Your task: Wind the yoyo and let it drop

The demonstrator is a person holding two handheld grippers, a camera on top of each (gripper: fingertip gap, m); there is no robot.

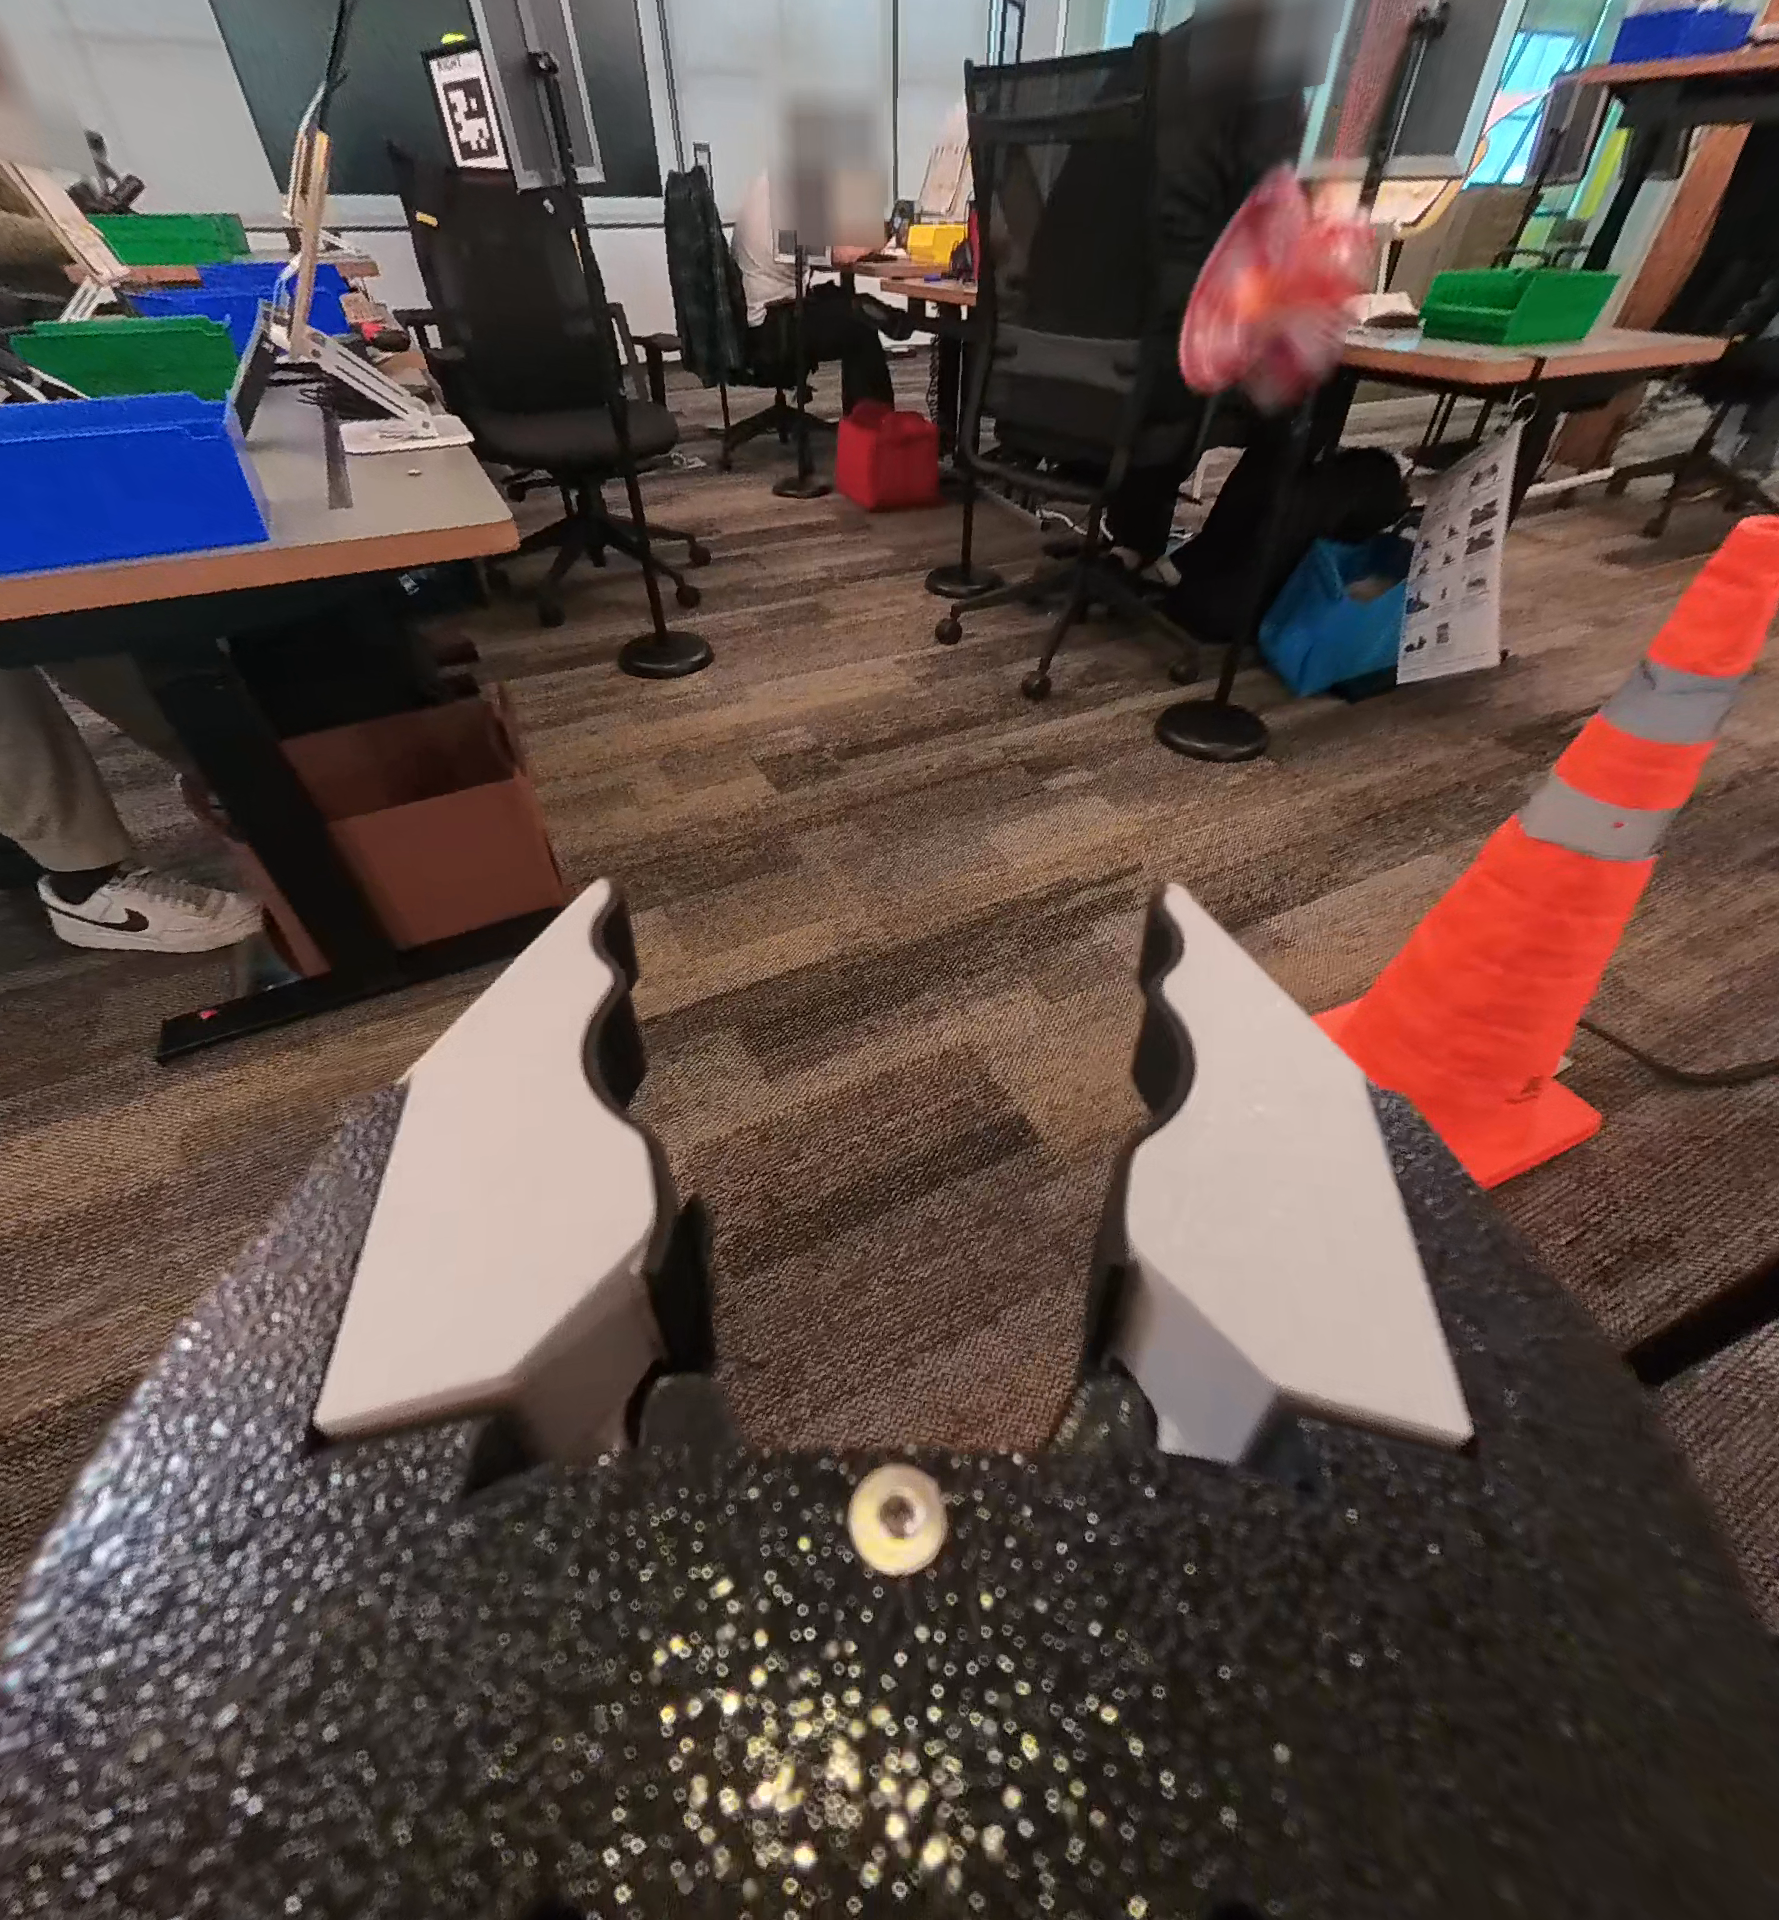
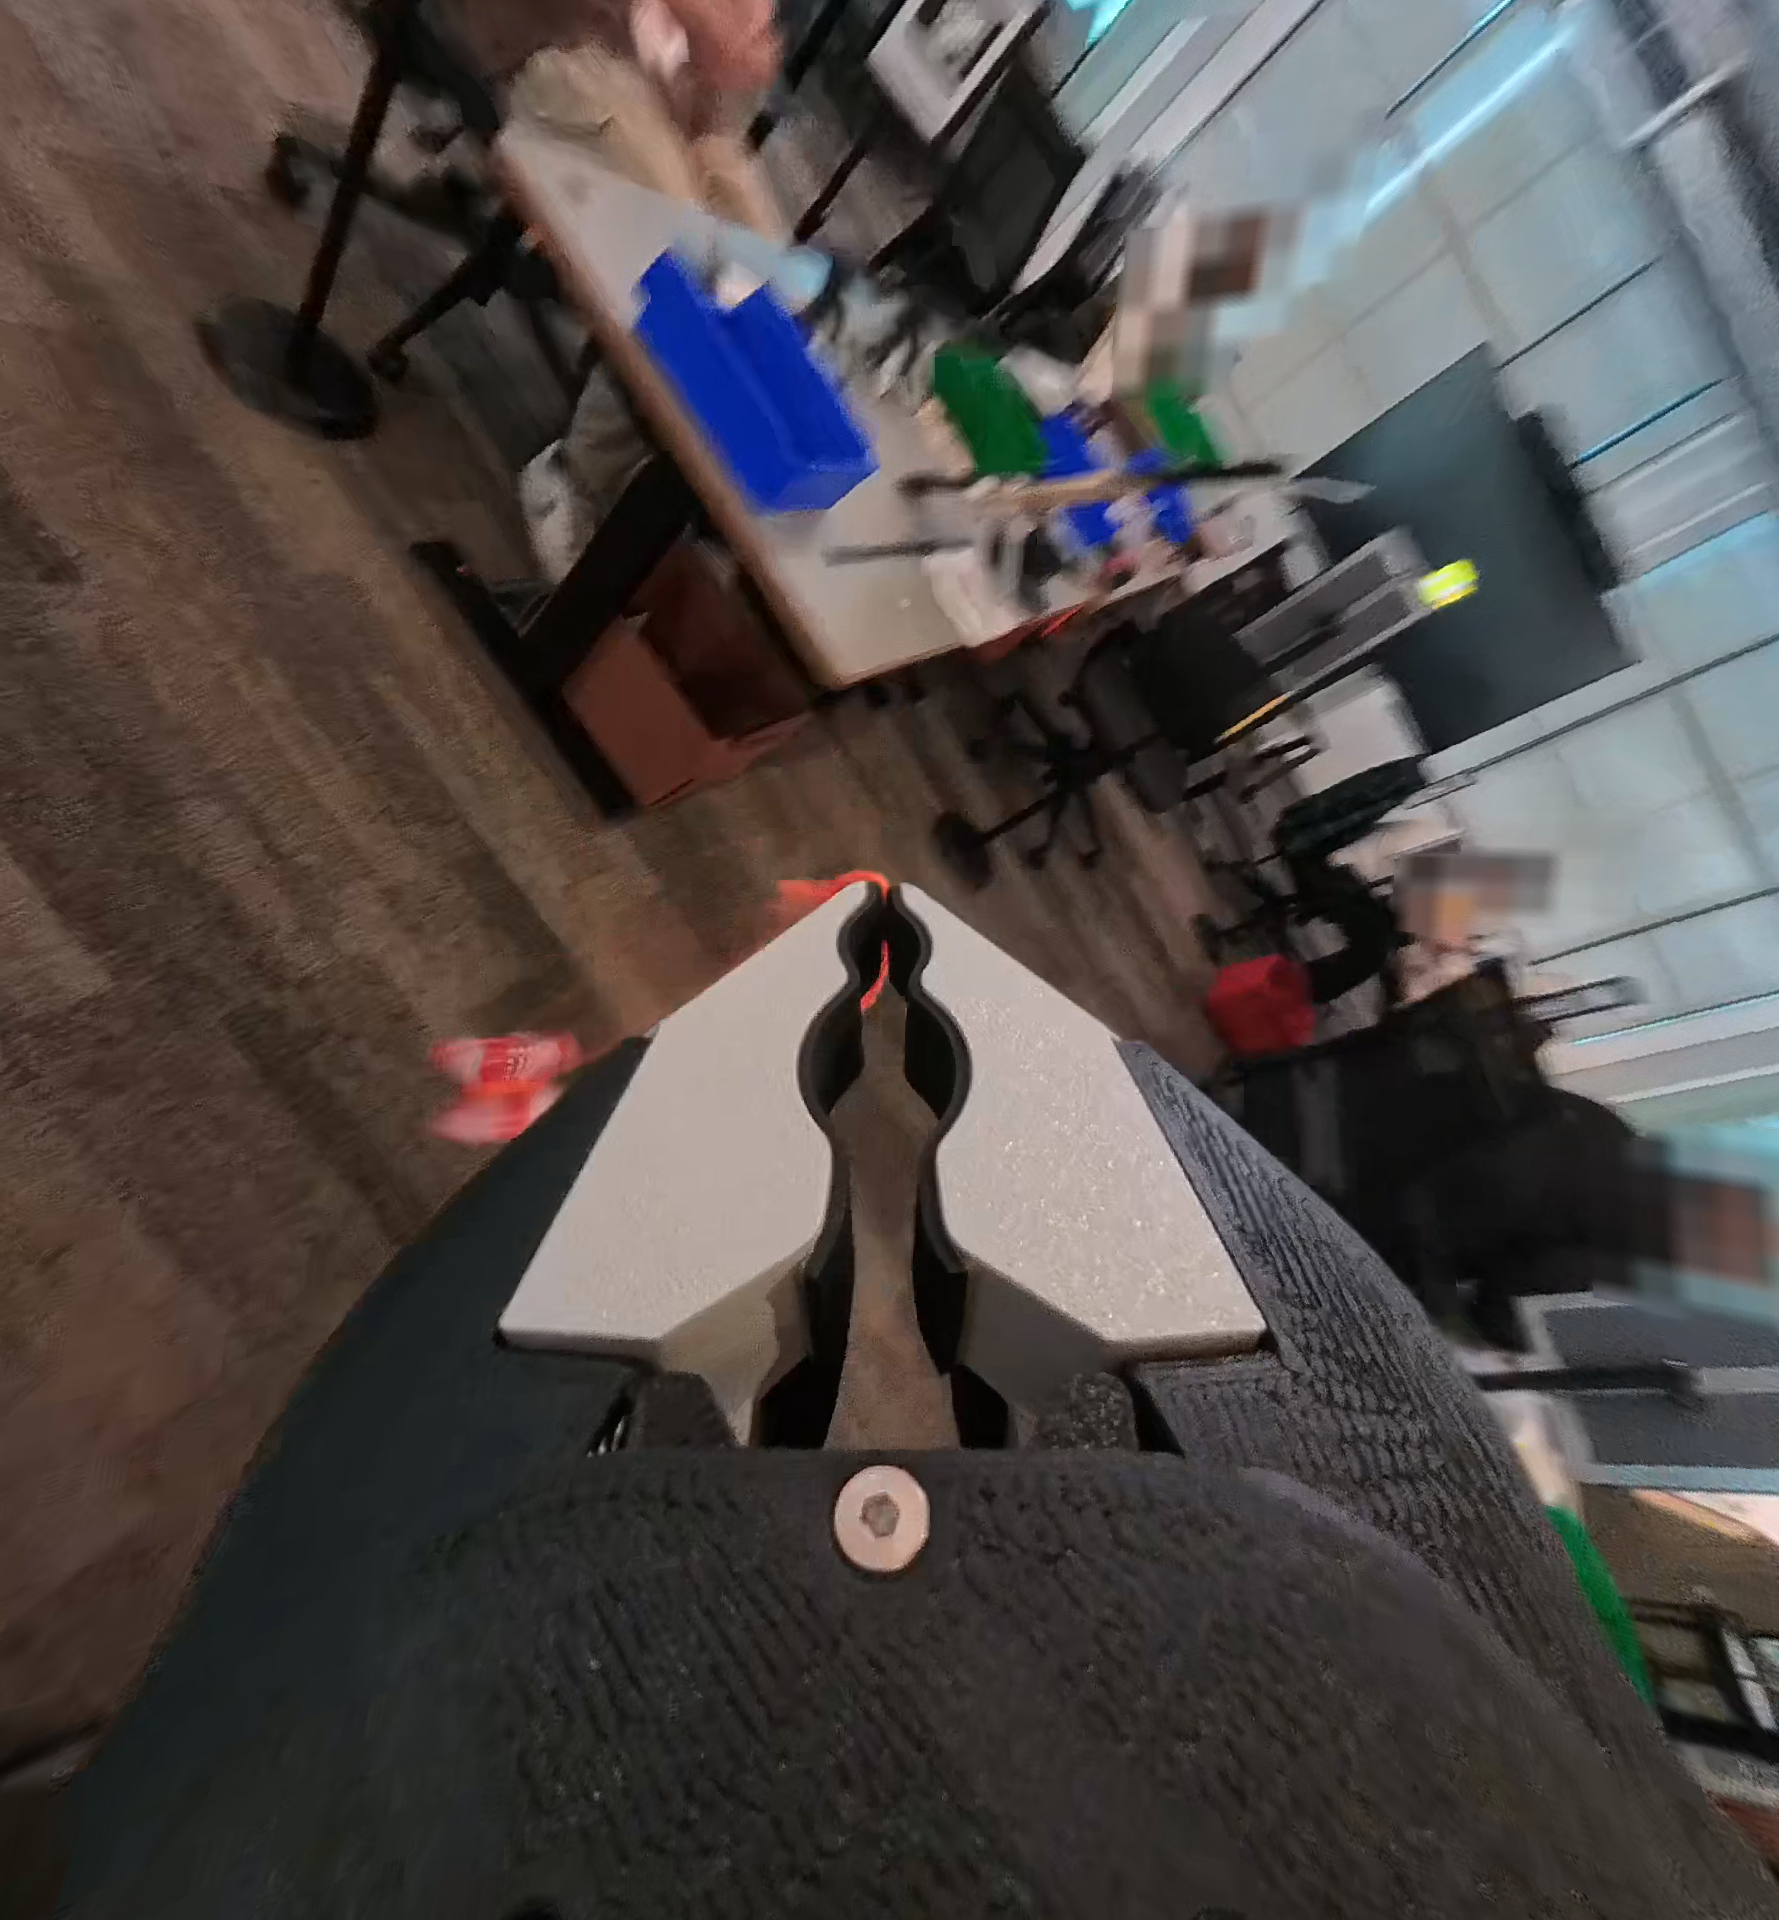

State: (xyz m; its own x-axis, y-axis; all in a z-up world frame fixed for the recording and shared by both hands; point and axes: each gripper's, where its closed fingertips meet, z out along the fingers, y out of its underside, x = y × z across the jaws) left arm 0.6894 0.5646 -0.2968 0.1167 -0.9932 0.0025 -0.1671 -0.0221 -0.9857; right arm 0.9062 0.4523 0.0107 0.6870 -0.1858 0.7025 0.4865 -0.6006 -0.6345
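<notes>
The red yoyo (image 1: 1274,286) hangs blurred in mid-air, seemingly dropped already, its orange string (image 2: 872,971) pinched in the right gripper (image 2: 890,904), the left gripper (image 1: 885,935) gaping empty.

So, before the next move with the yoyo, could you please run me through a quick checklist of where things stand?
1. String held: the right gripper is shut on the orange string at its tips. Ok.
2. Left gripper free: open, nothing between its fingers. Ok.
3. Yoyo off the ground: it is in the air, blurred by motion, well ahead of the left gripper. Ok.
4. Yoyo wound: too blurred in both views to see string on it. Cannot tell.
5. Drop path: an orange cone stands on the carpet nearby, to the right; how close to the path is unclear. Cannot tell.
</notes>
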